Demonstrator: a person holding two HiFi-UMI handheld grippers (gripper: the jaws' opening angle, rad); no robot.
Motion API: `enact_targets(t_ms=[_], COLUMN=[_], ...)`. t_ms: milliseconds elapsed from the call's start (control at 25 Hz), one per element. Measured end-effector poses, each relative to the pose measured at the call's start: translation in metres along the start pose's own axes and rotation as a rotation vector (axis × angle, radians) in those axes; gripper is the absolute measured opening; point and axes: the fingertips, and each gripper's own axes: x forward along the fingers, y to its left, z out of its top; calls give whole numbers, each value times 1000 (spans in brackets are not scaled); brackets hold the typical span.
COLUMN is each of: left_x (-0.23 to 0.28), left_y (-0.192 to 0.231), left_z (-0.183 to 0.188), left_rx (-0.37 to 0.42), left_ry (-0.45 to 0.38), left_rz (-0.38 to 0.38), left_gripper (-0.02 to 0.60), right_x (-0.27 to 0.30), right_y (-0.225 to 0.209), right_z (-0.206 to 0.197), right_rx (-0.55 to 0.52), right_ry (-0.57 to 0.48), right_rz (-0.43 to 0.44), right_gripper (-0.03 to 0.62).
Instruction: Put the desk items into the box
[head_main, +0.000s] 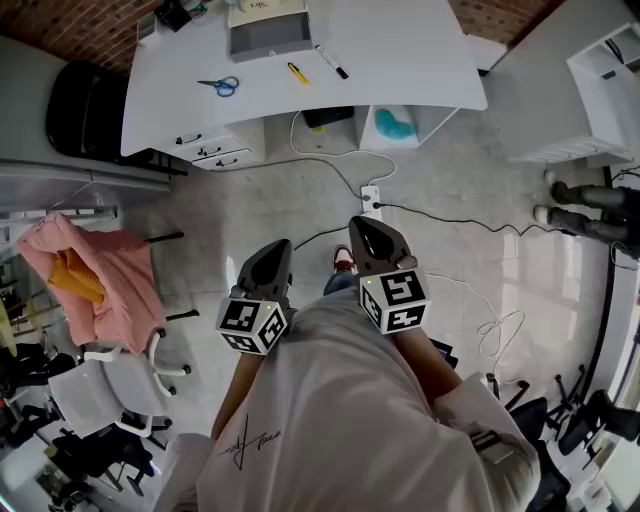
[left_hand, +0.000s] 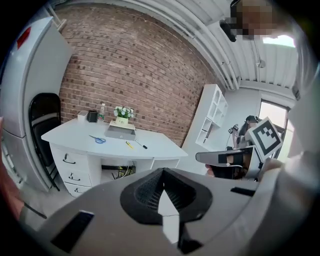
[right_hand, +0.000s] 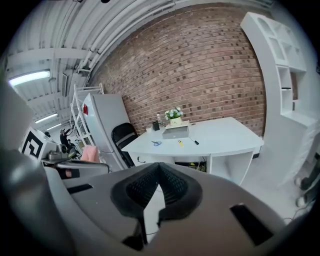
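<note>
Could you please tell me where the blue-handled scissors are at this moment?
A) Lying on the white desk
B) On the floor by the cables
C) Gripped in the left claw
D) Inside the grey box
A: the scissors lie flat on the bare top of the white desk, outside the grey box and apart from it.
</note>
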Motion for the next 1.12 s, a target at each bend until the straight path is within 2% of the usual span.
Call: enact_targets(t_ms=[160, 320, 440, 520, 640, 840, 1000, 1120], left_x=[22, 36, 31, 27, 28, 40, 53, 73], left_y=[2, -1, -6, -5, 0, -3, 1, 11], left_z=[9, 4, 11, 17, 19, 15, 30, 43], left_rx=[-5, 11, 13, 3, 0, -3, -1, 1], left_ry=[17, 67, 28, -10, -18, -4, -40, -35], left_rz=[9, 21, 26, 29, 35, -2, -47, -78], left_gripper=[6, 6, 6, 6, 6, 6, 6, 6], right_x=[13, 23, 24, 23, 22, 25, 34, 48], right_y=[-24, -22, -16, -16, -17, -23, -31, -39], right_z=[16, 30, 25, 19, 15, 9, 11, 20], right_rx=[10, -23, -18, -17, -26, -43, -81, -95], right_ry=[-10, -39, -23, -13, -7, 21, 51, 67], right_rz=[-27, 18, 57, 60, 56, 30, -13, -32], right_gripper=[26, 26, 26, 26, 26, 26, 26, 26])
